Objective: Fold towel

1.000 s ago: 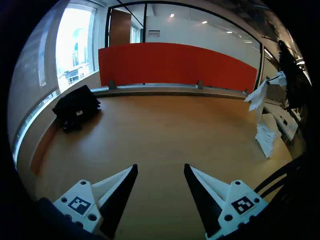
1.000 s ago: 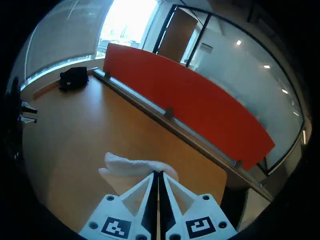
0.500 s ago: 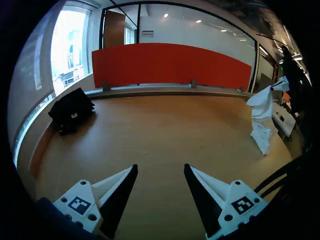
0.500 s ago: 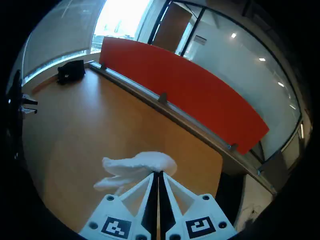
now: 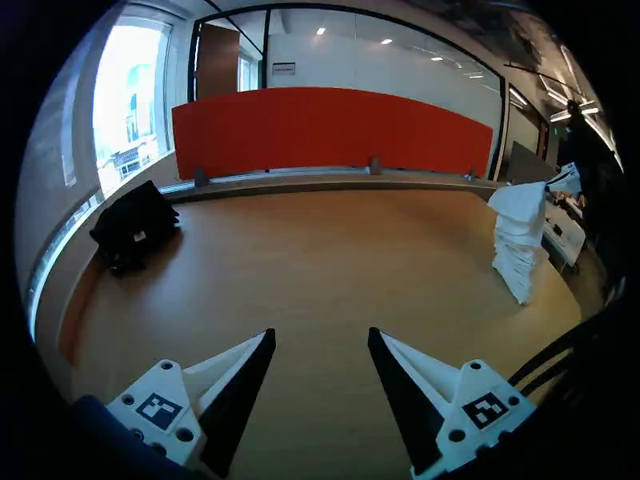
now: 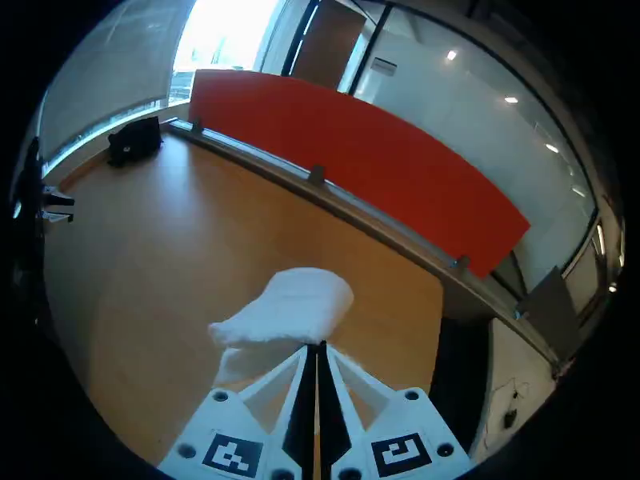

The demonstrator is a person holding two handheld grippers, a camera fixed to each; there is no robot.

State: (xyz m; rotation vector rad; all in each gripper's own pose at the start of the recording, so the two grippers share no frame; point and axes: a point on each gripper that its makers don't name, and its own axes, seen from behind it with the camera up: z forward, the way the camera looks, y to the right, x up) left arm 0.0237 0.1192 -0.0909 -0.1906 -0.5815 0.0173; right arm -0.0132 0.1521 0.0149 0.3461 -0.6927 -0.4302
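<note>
One thin pinch: the right gripper [image 6: 318,352] is clamped on the white towel [image 6: 290,310], which hangs bunched near the table [image 5: 320,240] edge; the left gripper [image 5: 320,332] gapes empty. Cloth could slip out or land crumpled.

We see the right gripper [image 6: 318,352] with its fingers pressed together on a bunched white towel [image 6: 290,308], the towel over the wooden table [image 6: 160,240] in front of the red partition [image 6: 360,172], a black bag [image 6: 134,140] on the table near the partition's far end, a bright window [image 6: 224,40] beyond that end.
</note>
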